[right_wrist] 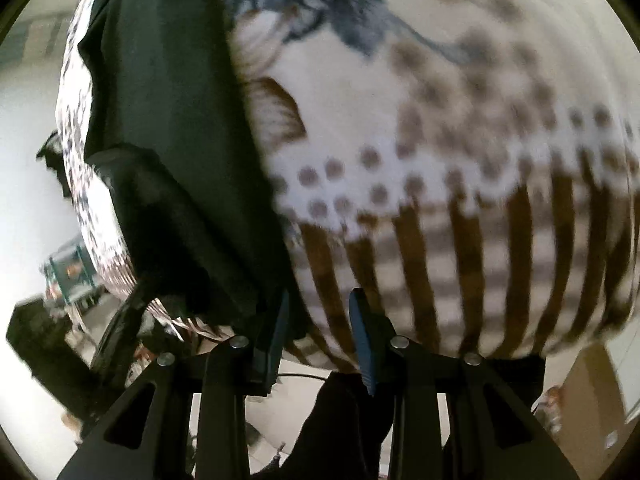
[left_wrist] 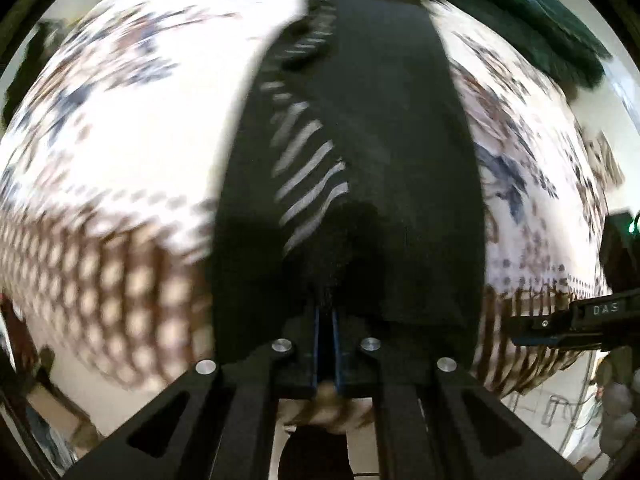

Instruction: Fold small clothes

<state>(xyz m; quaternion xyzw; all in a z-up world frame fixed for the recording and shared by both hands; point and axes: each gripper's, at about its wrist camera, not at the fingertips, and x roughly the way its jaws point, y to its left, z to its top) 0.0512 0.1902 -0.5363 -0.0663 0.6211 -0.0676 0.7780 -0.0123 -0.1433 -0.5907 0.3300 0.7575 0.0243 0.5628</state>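
A dark garment with white side stripes point(left_wrist: 360, 152) lies in a long band on a patterned white, brown and blue cloth point(left_wrist: 120, 128). My left gripper point(left_wrist: 326, 312) is shut on the garment's near edge, fabric pinched between the blue pads. In the right wrist view the same dark garment point(right_wrist: 172, 128) lies at the left on the patterned cloth point(right_wrist: 420, 140). My right gripper point(right_wrist: 318, 300) is open with its blue pads apart at the garment's right edge, holding nothing. The right gripper also shows at the right edge of the left wrist view point(left_wrist: 576, 326).
A dark green cloth point(left_wrist: 532, 20) lies at the far right of the surface. The cloth-covered surface ends just below both grippers, with floor and furniture legs point(right_wrist: 72, 272) beyond. A person's dark-clothed legs point(right_wrist: 340, 420) stand below the right gripper.
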